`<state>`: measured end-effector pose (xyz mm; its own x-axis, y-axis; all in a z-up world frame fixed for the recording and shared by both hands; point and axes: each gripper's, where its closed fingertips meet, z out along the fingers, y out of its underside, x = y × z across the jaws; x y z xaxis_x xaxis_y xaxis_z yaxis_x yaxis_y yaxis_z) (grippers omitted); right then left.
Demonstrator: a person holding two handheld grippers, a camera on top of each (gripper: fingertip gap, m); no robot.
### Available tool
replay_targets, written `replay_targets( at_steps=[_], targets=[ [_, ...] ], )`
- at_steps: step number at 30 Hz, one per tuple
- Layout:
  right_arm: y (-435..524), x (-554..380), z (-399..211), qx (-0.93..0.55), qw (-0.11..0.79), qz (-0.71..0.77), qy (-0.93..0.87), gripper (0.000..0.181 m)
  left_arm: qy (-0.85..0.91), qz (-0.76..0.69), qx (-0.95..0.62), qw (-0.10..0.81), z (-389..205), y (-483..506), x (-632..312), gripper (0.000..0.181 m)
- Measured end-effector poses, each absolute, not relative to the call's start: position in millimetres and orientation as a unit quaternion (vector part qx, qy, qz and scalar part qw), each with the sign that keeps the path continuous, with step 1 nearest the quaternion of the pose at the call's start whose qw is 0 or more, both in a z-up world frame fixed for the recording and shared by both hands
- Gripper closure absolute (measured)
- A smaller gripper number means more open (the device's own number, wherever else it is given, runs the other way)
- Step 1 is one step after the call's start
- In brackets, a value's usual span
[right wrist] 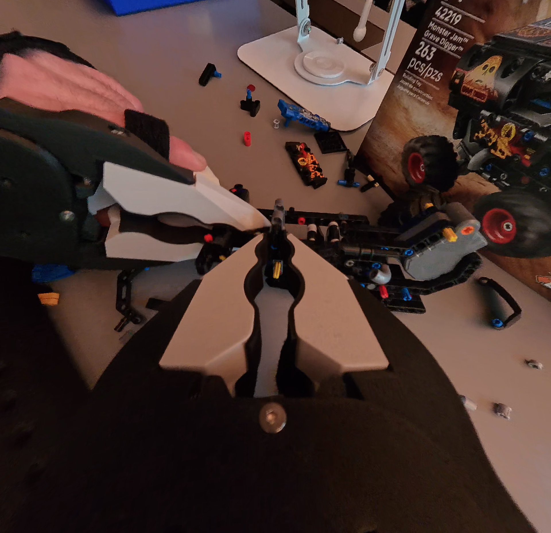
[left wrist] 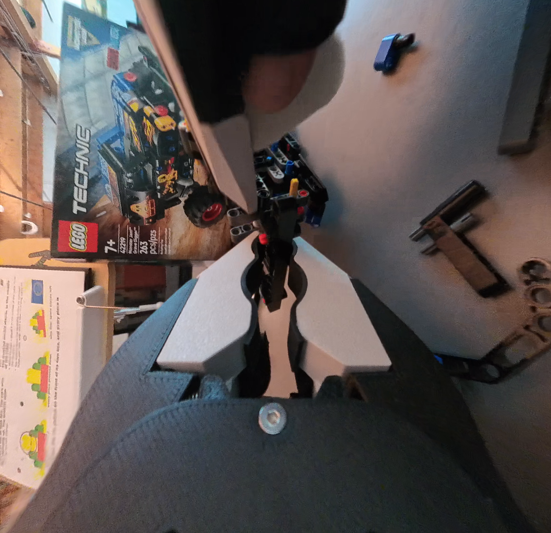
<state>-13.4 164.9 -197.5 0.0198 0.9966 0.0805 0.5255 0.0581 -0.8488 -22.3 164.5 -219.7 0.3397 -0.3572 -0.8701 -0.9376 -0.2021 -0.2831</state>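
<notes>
On the grey table (right wrist: 167,71), a printed toy box (right wrist: 465,131) stands behind a half-built black brick chassis (right wrist: 387,250). Left gripper (left wrist: 272,241) is clenched on the chassis's black end piece; right gripper (right wrist: 274,235) clamps a grey-and-black upright part at the same end. Loose bricks nearby include a flame-printed panel (right wrist: 307,164) and a red bush (right wrist: 247,138).

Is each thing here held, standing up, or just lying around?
left gripper: shut on the toy frame
right gripper: shut on the toy frame too
toy frame: gripped at one end by both grippers
toy box: standing upright
flame panel: lying flat, loose on the table
red pin: loose on the table
</notes>
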Motion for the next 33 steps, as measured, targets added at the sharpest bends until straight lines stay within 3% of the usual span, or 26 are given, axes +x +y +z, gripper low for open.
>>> replay_targets(
  at_steps=[20,28,33],
  targets=[
    [165.9,6.4,-203.7,-0.567,0.429,0.193,-0.676,0.175,0.468,0.276,-0.703,0.460,-227.7,167.6,-2.3,0.171],
    [165.6,13.3,-192.7,-0.621,0.413,0.290,-0.600,0.175,0.448,0.265,-0.710,0.475,-219.9,171.1,-2.9,0.173],
    [164.8,18.2,-193.7,-0.616,0.476,0.158,-0.608,0.176,0.450,0.266,-0.707,0.475,-220.9,171.3,-2.6,0.173]
  ],
)
